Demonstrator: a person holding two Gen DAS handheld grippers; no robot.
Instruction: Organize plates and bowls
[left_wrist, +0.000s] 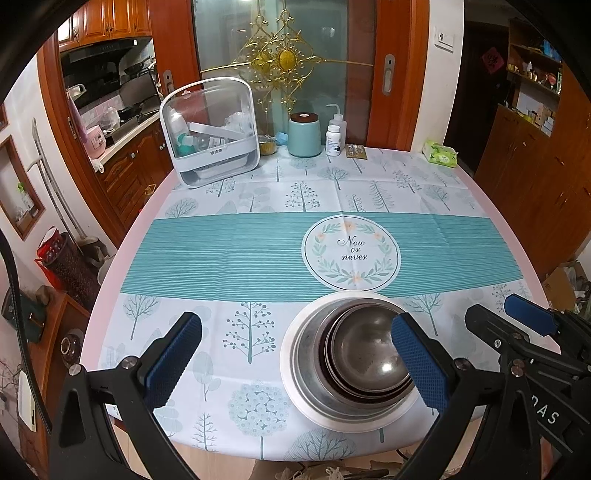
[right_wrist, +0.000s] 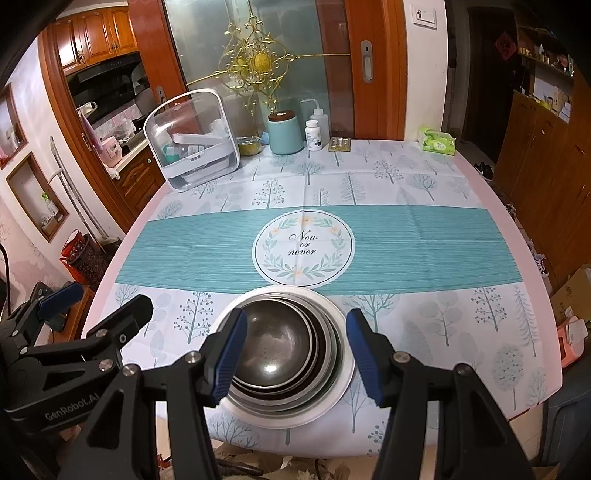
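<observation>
A stack of nested metal bowls (left_wrist: 362, 350) (right_wrist: 280, 347) sits on a white plate (left_wrist: 295, 398) (right_wrist: 288, 419) near the front edge of the round table. My left gripper (left_wrist: 295, 360) is open wide, its right pad showing in front of the stack's right side and its left pad well clear over the cloth. My right gripper (right_wrist: 297, 356) is open and straddles the stack, with the left pad over the bowls' left rim and the right pad beside the plate's right edge. Each wrist view also shows the other gripper at its side: right gripper (left_wrist: 498, 310), left gripper (right_wrist: 99, 301).
A tree-print tablecloth (left_wrist: 258, 243) covers the table. Along the far edge stand a white drainer box with a clear lid (left_wrist: 210, 133), a teal canister (left_wrist: 304, 134), a pill bottle (left_wrist: 333, 140) and a green tissue pack (left_wrist: 441, 153). Wooden cabinets flank both sides.
</observation>
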